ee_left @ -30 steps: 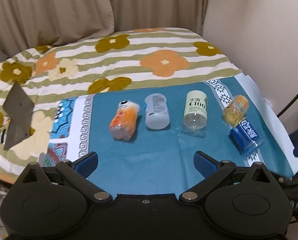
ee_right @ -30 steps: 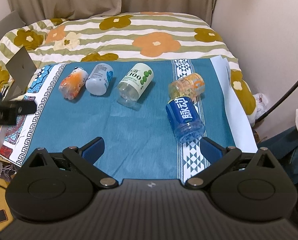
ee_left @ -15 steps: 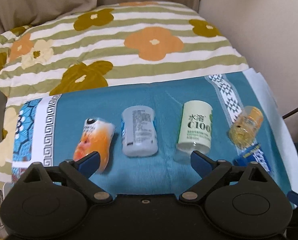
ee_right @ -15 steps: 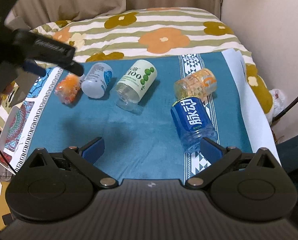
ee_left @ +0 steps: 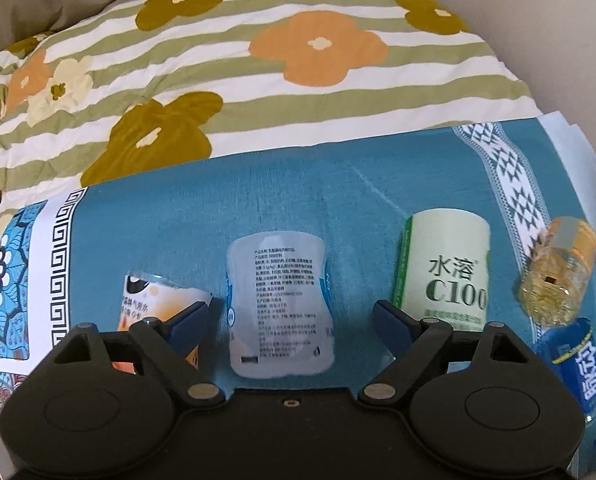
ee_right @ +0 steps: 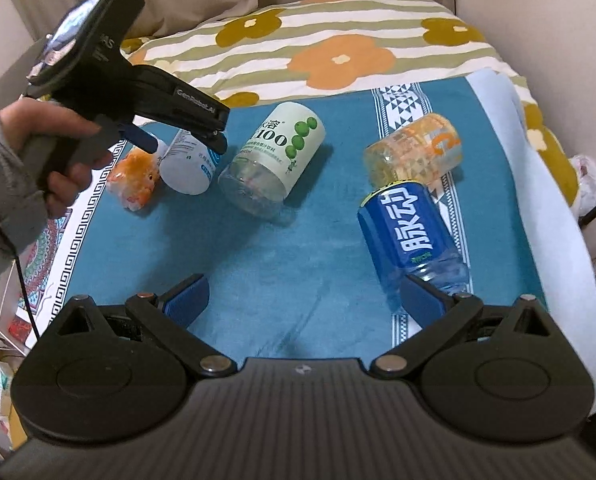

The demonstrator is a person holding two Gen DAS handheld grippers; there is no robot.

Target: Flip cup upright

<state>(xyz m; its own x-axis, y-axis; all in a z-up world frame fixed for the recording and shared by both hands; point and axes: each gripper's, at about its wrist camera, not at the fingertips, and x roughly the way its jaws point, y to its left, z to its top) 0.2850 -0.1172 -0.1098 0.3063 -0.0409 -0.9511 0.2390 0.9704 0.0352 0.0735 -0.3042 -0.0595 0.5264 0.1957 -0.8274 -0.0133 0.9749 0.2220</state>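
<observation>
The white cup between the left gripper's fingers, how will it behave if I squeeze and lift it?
The white cup looks like thin plastic, so it probably dents under a firm squeeze. It appears empty, so likely light. Lying on its side on the blue cloth, it may roll if the left gripper nudges it.

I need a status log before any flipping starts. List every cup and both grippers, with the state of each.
orange cup: on its side
white-label cup: on its side, between the open left fingers
green C100 cup: on its side
yellow patterned cup: on its side
blue cup: on its side
left gripper: open, holding nothing
right gripper: open, holding nothing
</observation>
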